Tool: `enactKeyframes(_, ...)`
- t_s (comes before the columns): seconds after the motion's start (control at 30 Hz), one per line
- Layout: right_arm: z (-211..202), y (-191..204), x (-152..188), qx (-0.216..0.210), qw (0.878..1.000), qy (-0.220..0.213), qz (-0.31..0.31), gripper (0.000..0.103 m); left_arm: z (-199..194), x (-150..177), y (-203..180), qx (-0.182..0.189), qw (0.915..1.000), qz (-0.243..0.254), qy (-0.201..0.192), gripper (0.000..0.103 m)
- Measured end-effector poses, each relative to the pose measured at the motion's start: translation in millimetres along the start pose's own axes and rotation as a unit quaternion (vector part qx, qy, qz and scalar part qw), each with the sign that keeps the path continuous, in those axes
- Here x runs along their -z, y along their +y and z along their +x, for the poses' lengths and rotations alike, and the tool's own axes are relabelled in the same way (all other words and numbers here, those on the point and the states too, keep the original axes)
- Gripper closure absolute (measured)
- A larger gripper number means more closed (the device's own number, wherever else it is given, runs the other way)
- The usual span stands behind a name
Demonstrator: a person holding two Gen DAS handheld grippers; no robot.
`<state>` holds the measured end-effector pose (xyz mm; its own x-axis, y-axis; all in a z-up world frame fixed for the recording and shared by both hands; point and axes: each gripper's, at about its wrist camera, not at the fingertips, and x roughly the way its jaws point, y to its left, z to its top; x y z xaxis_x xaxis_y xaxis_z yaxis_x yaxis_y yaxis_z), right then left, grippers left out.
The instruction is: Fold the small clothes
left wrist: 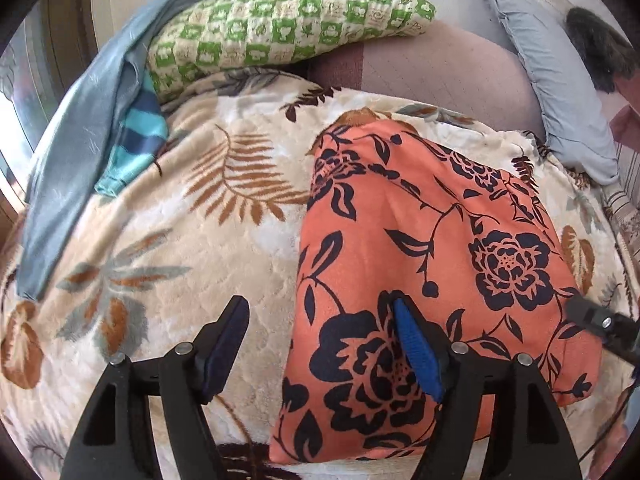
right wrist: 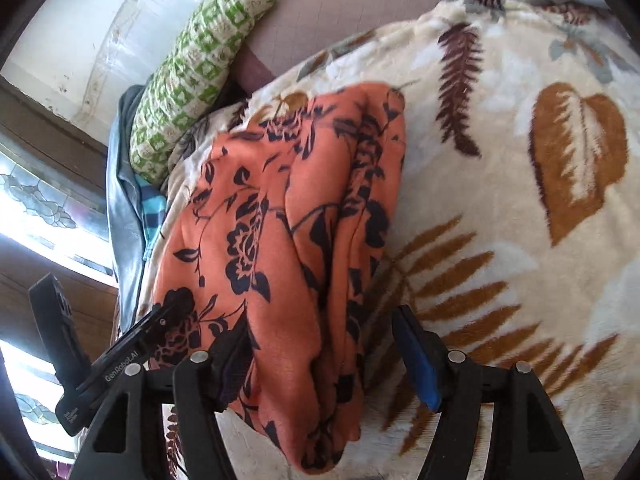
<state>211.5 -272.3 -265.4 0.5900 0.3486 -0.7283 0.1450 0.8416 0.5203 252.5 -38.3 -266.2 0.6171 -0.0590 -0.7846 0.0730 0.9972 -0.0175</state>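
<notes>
A folded orange garment with a dark floral print [left wrist: 432, 280] lies on a cream plush blanket patterned with brown fern leaves [left wrist: 192, 240], spread over what looks like a bed. The left gripper [left wrist: 320, 344] hangs above the garment's near left edge with its jaws standing wide: the blue-padded finger [left wrist: 416, 352] sits over the orange cloth, the other over bare blanket, and I cannot see either pad pressing the fabric. From the right wrist view the same garment [right wrist: 280, 248] shows as a thick stack of layers whose folded edges run toward the camera. The right gripper [right wrist: 320, 344] is also spread wide, with the near end of the stack lying between its fingers; the dark finger on the left is just against the cloth while the blue one [right wrist: 416, 360] stands clear over the blanket [right wrist: 520, 240], so nothing is pinched. The tip of the right gripper peeks in at the right edge of the left view. Beyond the garment, a green-and-cream checked pillow [left wrist: 280, 28] rests at the head of the blanket, with a grey-blue cloth [left wrist: 76, 152] and a turquoise-and-navy striped piece [left wrist: 136, 148] beside it on the left. A pale blue pillow [left wrist: 552, 88] lies to the right.
</notes>
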Motion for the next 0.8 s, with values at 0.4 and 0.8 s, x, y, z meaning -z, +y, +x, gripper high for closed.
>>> enactKeyframes(0.4,-27.2,67.7,-8.5,0.005,0.987,-0.117,-0.112,0.080,-22.6,-4.0,-5.4,-0.086,0.9933,0.050,-0.059,0.022)
enactKeyframes(0.8,23.8,51.2,-12.3,0.056,0.991,-0.052,-0.108,0.078,1.7,-4.3,-0.8,-0.071,0.9949,0.062,-0.034,0.019)
